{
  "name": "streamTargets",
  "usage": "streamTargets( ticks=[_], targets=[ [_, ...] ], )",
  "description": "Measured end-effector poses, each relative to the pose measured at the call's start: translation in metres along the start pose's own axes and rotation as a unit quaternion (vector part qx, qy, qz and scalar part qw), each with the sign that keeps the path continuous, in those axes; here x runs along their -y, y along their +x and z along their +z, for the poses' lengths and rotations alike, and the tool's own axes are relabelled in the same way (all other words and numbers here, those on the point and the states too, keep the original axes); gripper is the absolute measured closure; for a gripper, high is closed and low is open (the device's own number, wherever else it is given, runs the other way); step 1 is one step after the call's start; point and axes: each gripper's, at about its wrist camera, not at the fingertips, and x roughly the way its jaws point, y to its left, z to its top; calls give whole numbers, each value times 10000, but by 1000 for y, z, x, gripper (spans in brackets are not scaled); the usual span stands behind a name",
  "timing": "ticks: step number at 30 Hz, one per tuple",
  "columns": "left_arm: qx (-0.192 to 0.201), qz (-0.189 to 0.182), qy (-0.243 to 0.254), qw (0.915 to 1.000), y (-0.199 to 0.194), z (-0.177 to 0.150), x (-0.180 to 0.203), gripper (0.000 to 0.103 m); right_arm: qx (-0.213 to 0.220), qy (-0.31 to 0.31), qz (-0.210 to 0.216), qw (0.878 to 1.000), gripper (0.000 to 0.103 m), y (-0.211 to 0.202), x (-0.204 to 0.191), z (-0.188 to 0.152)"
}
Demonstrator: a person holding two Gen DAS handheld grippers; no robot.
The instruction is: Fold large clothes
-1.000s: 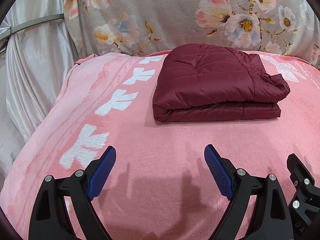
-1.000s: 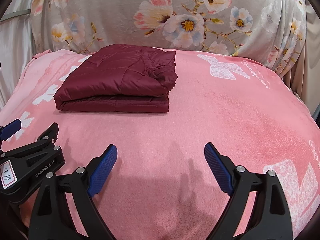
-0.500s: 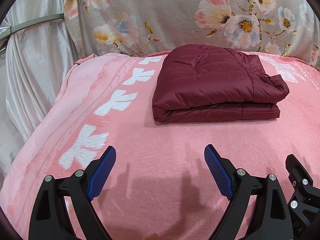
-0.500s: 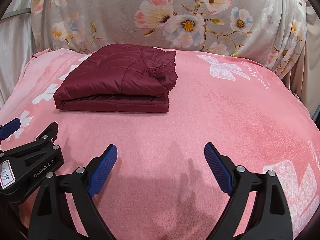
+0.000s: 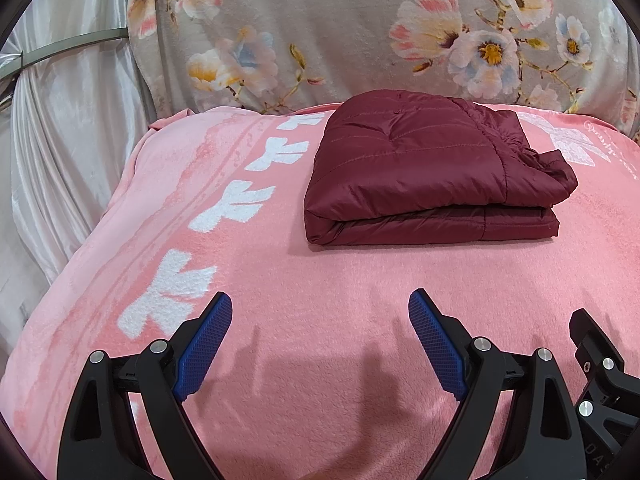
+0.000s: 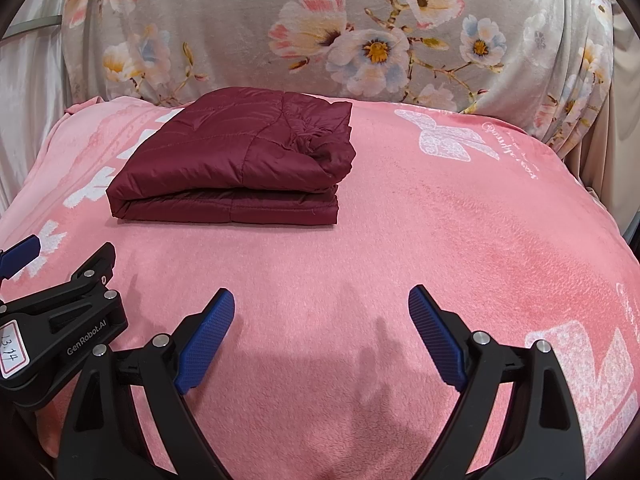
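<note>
The jacket (image 5: 428, 168), a dark red quilted one, lies folded into a thick rectangular bundle on the pink blanket (image 5: 320, 280). Its layers stack flat, the fold edges facing the fingers, with a bunched, rumpled corner at its right end. From the left wrist view it sits ahead of the fingers and a little to their right; from the right wrist view (image 6: 236, 160) it sits ahead and to their left. Neither gripper touches it; bare blanket lies between the fingertips and the bundle in both views.

The left gripper (image 5: 320, 344) hangs over the blanket with its blue fingers (image 5: 204, 344) spread wide and nothing between them. The right gripper (image 6: 320, 340) is likewise released, its blue fingers (image 6: 206, 340) wide apart and empty. The two grippers sit side by side: the right one's black body shows at the lower right edge of the left view, and the left one's body, with a white label, shows at the lower left of the right view.

White shapes are printed on the blanket to the left of the left fingers, and a white bow (image 6: 448, 140) is printed beyond the right fingers, right of the jacket. Behind the blanket rises a grey floral cloth (image 5: 360, 32); a pale satin drape (image 5: 72, 128) hangs far left.
</note>
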Motion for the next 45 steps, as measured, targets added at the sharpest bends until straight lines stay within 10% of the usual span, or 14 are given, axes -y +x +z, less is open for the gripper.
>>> streamTargets(
  ticks=[45],
  targets=[
    [13, -17, -35, 10000, -3, 1, 4, 16, -3, -17, -3, 10000, 17, 0, -1, 1]
  ],
)
